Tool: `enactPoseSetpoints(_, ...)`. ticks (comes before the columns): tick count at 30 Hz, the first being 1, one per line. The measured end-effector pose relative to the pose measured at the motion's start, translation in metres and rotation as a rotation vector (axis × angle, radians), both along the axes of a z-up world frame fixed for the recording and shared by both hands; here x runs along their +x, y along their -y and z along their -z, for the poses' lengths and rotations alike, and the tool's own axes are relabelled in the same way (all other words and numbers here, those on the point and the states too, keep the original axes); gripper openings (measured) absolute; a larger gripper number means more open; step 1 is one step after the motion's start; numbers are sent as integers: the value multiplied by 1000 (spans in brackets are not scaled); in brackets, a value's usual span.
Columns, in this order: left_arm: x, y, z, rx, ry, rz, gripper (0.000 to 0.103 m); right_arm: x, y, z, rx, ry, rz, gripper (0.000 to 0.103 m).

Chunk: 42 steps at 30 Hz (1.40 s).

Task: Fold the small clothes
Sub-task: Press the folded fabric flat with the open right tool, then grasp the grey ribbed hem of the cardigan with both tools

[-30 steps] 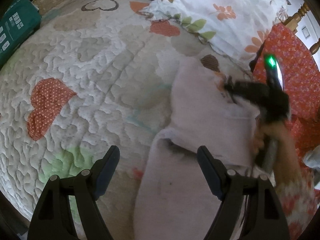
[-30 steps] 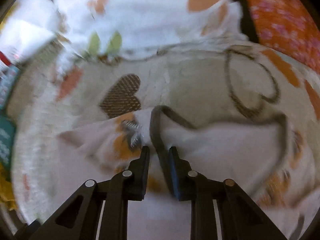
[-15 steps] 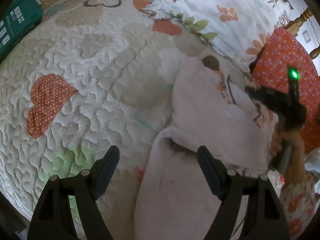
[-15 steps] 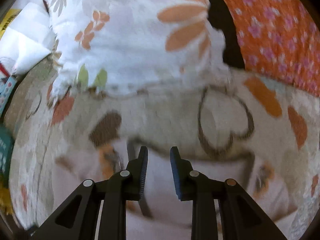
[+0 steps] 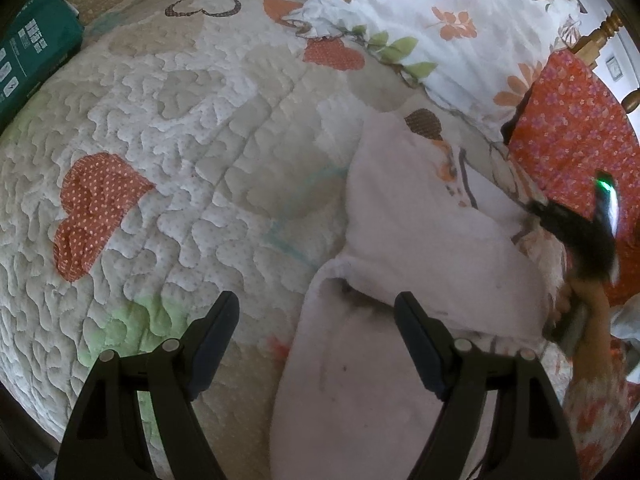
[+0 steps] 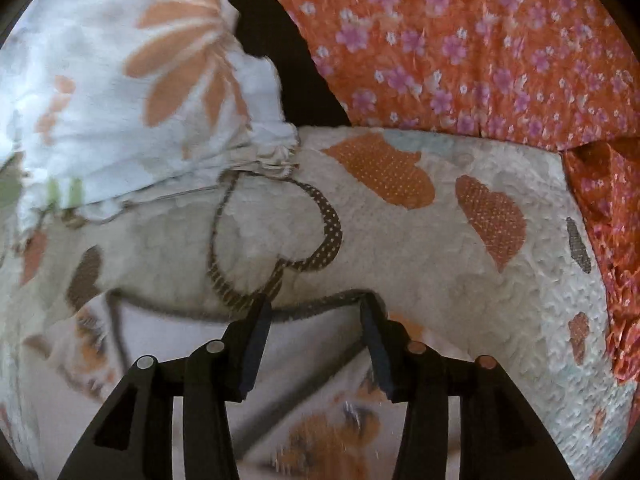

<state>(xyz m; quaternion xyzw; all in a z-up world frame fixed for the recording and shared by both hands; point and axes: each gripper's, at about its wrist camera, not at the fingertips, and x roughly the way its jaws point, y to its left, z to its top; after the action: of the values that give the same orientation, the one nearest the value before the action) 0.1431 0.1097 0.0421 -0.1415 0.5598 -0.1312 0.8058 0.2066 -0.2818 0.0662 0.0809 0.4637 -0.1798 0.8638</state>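
Note:
A small pale pink garment (image 5: 416,240) with an orange print and grey trim lies partly folded on the quilted bed cover (image 5: 180,140). My left gripper (image 5: 318,320) is open and empty, hovering over the garment's near left edge. My right gripper (image 6: 314,320) is open over the garment's (image 6: 192,340) grey-trimmed far edge, holding nothing. The right gripper also shows in the left wrist view (image 5: 576,228) at the garment's far right side, blurred.
A white floral pillow (image 5: 440,20) and an orange floral pillow (image 5: 572,132) lie at the head of the bed. A green package (image 5: 28,52) sits at the far left. A wooden bedpost (image 5: 600,32) stands behind the pillows.
My right gripper was shut on the garment's trimmed edge, carried it to the right, then opened and let it go. The left gripper stayed open and nearly still.

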Motion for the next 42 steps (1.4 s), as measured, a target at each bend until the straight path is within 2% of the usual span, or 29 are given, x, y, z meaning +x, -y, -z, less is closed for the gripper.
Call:
enactPoseSetpoints(4, -7, -3, -3, 5, 9, 8, 79, -68, 2, -14, 65, 42, -19, 53)
enactPoseSetpoints(8, -16, -7, -4, 12, 22, 11, 79, -149, 26, -19, 124, 47, 46, 57)
enactPoseSetpoints(12, -29, -10, -1, 30, 26, 36, 79, -230, 47, -4, 202, 7, 110, 57)
enactPoseSetpoints(15, -44, -16, 10, 16, 4, 60, 79, -284, 56, 17, 294, 3, 147, 59)
enactPoseSetpoints(18, -59, -27, 23, -27, -25, 55, 79, -329, 58, 44, 444, 12, 167, 59)
enactPoseSetpoints(20, -70, -31, 23, -33, 6, 58, 79, -352, 57, 58, 530, 59, 183, 60)
enactPoseSetpoints(22, -79, -30, 24, -19, 35, 86, 79, -365, 54, 60, 554, 115, 187, 60)
enactPoseSetpoints(26, -103, -25, 27, -18, 84, 144, 70, -380, 46, 62, 643, 180, 146, 62)
enactPoseSetpoints(29, -123, -28, 34, -128, 65, 152, 70, -386, 34, 76, 828, 203, 69, 62)
enactPoseSetpoints(30, -131, -28, 37, -159, 59, 147, 70, -386, 25, 82, 860, 202, 49, 62)
enactPoseSetpoints(33, -157, -27, 43, -220, 66, 127, 69, -391, 9, 84, 864, 228, 13, 62)
enactPoseSetpoints(36, -178, -26, 51, -279, 29, 135, 69, -394, 2, 92, 972, 236, -22, 62)
enactPoseSetpoints(42, -210, -19, 60, -236, 19, 118, 70, -411, -12, 104, 1069, 237, -51, 62)
